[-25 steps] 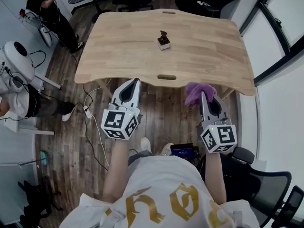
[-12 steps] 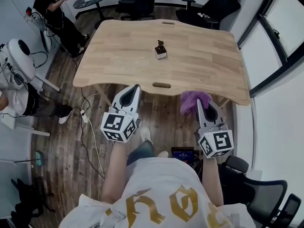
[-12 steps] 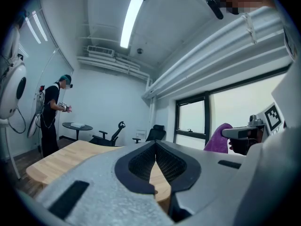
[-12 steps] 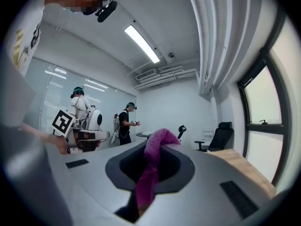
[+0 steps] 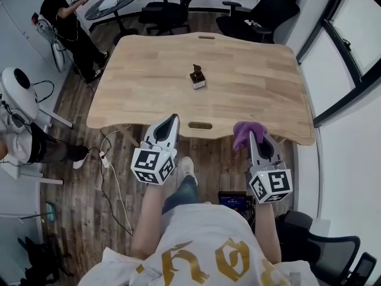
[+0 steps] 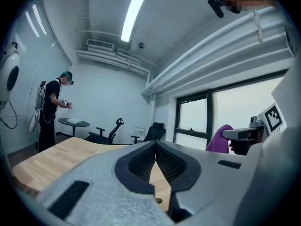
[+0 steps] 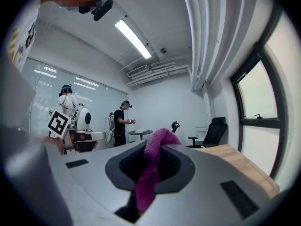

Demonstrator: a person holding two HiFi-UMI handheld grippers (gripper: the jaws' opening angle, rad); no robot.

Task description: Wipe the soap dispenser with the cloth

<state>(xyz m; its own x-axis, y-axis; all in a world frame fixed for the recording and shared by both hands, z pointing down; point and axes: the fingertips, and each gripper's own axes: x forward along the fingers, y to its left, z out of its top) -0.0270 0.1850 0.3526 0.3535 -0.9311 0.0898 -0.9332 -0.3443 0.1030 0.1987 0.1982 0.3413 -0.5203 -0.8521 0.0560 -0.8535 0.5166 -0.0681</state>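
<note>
My left gripper [image 5: 172,118] sits at the lower left of the head view. Its jaws are pressed together with nothing between them. In the left gripper view the dark ribbed pads [image 6: 141,161] meet along a thin line.

My right gripper [image 5: 253,133] sits at the lower right of the head view, and its jaws are clamped on a crumpled purple cloth [image 5: 243,132]. The cloth bunches up past the tips. In the right gripper view it hangs as a magenta strip down the slot between the pads. It also shows at the middle right of the left gripper view.

The small soap dispenser [image 5: 197,77] has a dark brown pump on a pale square base. It stands upright near the middle of the light wooden surface [image 5: 262,70], in the upper centre of the head view. In the frame it lies above and between my two pairs of jaws, well apart from both. Both pairs reach only as far as the near edge of the surface, at mid-frame, and the cloth is well apart from the dispenser too.

Black office chairs [image 5: 166,11] stand beyond the far edge of the surface, along the top of the frame. A person in black [image 5: 62,14] stands at the upper left.
</note>
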